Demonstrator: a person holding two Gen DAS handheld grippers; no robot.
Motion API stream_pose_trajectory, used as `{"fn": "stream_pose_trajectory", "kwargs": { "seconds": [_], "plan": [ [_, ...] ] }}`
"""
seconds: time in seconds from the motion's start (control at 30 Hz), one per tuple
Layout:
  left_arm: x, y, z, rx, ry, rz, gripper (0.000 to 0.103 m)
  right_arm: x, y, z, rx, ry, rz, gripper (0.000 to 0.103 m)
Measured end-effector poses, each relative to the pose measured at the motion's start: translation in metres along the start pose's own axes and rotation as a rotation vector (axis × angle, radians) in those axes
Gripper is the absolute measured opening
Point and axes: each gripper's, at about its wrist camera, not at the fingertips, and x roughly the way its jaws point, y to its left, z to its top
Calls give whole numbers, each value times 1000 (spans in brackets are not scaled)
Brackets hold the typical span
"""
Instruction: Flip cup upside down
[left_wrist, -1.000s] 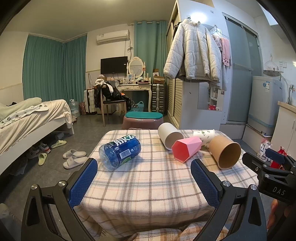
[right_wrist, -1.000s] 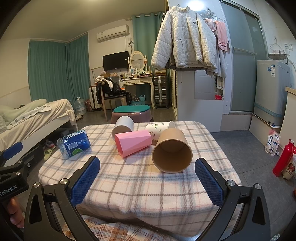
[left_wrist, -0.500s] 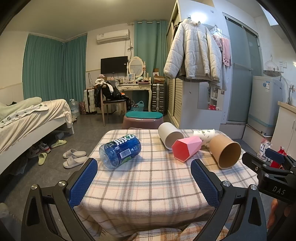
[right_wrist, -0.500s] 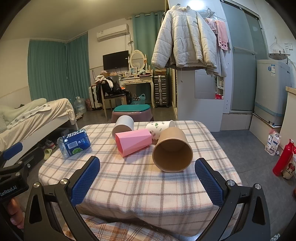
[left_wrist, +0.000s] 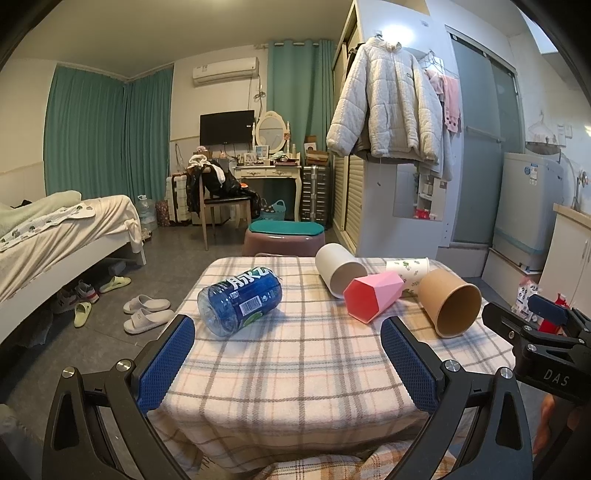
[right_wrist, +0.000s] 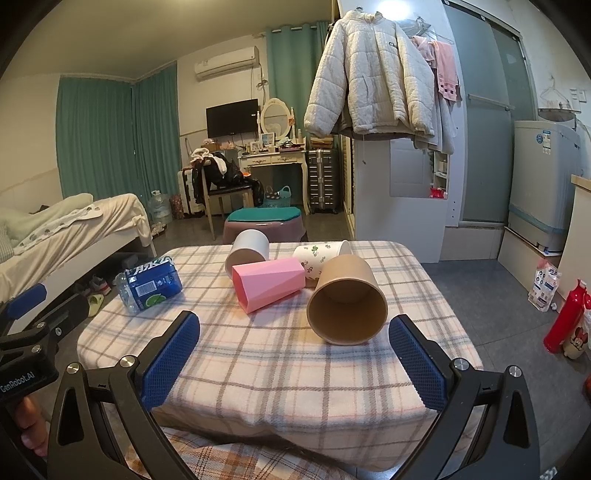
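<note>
Four cups (right_wrist: 347, 306) sideways on checked tablecloth (right_wrist: 280, 365).

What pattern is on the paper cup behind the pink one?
White with green leaf sprigs, on the paper cup; clearest from the right wrist.

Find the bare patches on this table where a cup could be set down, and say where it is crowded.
Free: the near half of the checked table, between both open grippers and the cups. Crowded: the far right, where the brown cup, pink cup, white cup and leafy cup cluster. The bottle fills the left.
</note>
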Motion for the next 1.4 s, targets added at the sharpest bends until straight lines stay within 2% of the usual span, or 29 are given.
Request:
{"fn": "stream_pose_trajectory", "kwargs": {
  "seconds": [0.23,0.4,0.63,0.83,1.03,1.13,1.17,1.2,1.27,1.4],
  "plan": [
    [23,27,2,8,19,22,103,22,9,11,-22,52,-7,103],
    [59,47,6,77,39,17,103,50,23,20,-57,93,-13,103],
    [124,81,16,137,122,-85,103,95,52,29,-89,141,-5,103],
    [173,99,10,187,207,-180,103,134,76,32,-113,181,-3,103],
    [201,98,-1,253,282,-229,103,164,92,28,-139,221,-9,103],
    [207,100,-1,245,315,-263,102,171,94,25,-148,236,-7,103],
    [208,100,0,248,315,-266,101,173,95,24,-150,240,-6,103],
    [208,100,0,249,316,-269,90,174,95,24,-149,243,-4,103],
    [212,100,-1,240,336,-268,81,174,95,23,-148,243,-2,103],
    [206,102,-1,205,339,-251,79,168,91,26,-138,230,-2,103]
  ]
}}
